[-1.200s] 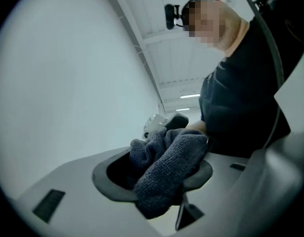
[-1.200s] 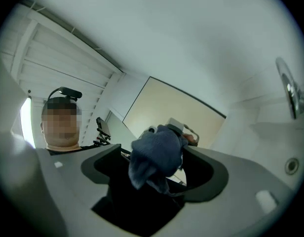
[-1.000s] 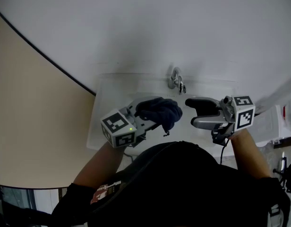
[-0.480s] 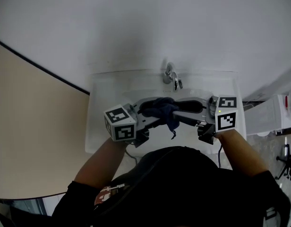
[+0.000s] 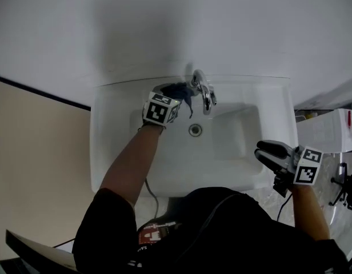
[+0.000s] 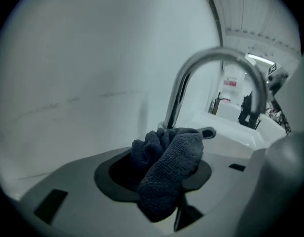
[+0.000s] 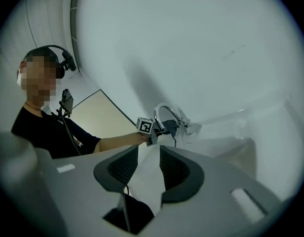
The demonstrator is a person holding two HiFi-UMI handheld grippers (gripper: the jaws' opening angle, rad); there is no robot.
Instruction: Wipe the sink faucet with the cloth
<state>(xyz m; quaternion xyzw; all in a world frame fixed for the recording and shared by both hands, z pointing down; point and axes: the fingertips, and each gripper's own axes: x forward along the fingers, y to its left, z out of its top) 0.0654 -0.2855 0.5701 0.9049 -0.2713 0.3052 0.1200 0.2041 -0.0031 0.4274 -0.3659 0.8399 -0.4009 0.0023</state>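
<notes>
A chrome arched faucet stands at the back rim of the white sink. My left gripper is just left of the faucet, shut on a bunched dark blue cloth. Its jaws have just been closing, with the cloth between them. In the left gripper view the cloth fills the left gripper, and the faucet curves right behind it. My right gripper hovers by the sink's front right corner. Its jaws have just been closing partway and stand open with nothing between them.
The drain lies in the basin below the faucet. A white container stands to the right of the sink. A beige surface lies to the left. The white wall rises directly behind the faucet.
The grippers were close together over the basin at the cloth. My left gripper has carried the cloth back to the faucet; my right gripper has drawn away to the front right corner, empty.
</notes>
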